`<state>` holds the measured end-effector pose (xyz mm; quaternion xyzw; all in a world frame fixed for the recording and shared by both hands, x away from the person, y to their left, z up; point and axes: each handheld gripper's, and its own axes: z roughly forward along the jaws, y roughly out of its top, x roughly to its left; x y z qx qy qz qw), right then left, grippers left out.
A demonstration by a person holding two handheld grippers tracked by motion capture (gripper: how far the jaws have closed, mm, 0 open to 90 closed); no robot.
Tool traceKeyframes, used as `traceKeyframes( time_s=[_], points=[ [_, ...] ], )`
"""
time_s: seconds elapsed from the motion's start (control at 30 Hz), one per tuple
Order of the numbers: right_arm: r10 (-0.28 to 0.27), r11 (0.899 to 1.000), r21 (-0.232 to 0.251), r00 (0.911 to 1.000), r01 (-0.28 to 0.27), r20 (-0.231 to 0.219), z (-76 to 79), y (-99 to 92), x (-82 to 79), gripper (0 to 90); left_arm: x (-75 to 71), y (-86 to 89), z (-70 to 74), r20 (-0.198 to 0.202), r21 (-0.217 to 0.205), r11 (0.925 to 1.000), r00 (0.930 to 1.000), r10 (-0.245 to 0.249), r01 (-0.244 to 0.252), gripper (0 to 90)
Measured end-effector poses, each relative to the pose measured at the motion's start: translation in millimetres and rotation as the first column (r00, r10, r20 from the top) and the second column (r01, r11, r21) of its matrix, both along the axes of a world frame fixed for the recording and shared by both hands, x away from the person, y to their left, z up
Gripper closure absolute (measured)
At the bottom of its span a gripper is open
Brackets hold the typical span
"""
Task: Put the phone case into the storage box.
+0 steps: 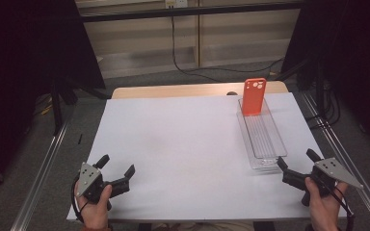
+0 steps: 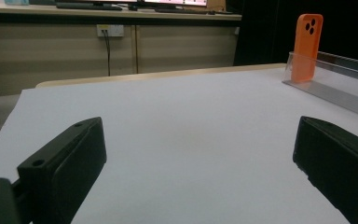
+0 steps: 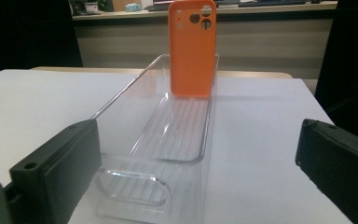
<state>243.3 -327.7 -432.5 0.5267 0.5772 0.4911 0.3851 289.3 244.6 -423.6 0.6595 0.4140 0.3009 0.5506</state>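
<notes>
The right gripper (image 1: pixel 296 160) sits low at the table's near right corner, its 2 jaws spread wide and holding nothing, aimed along the clear plastic tray (image 3: pixel 121 100) whose near end lies just beyond them. An orange phone case (image 3: pixel 192 49) stands upright at the tray's far end, leaning against its end wall, camera cutouts on top. The left gripper (image 1: pixel 117 165) rests at the near left, jaws likewise wide and empty, well apart from the tray, over the white table cover (image 1: pixel 183 144). This looks like the opening approach: nothing is grasped yet. The next move probably calls for the right gripper to travel forward over the tray and close on the case's upper edges without tipping it.
</notes>
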Motion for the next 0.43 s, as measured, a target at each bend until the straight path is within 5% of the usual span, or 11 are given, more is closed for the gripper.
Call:
traceKeyframes(
  time_s=[0.43],
  points=[
    [0.002,1.000,0.020,1.0000,-0.002,0.009,0.0,-2.1,2.8,0.0,2.1,-4.7,-0.8,-0.014,0.021,0.9993,0.9994,0.031,-0.031,1.8]
  ],
)
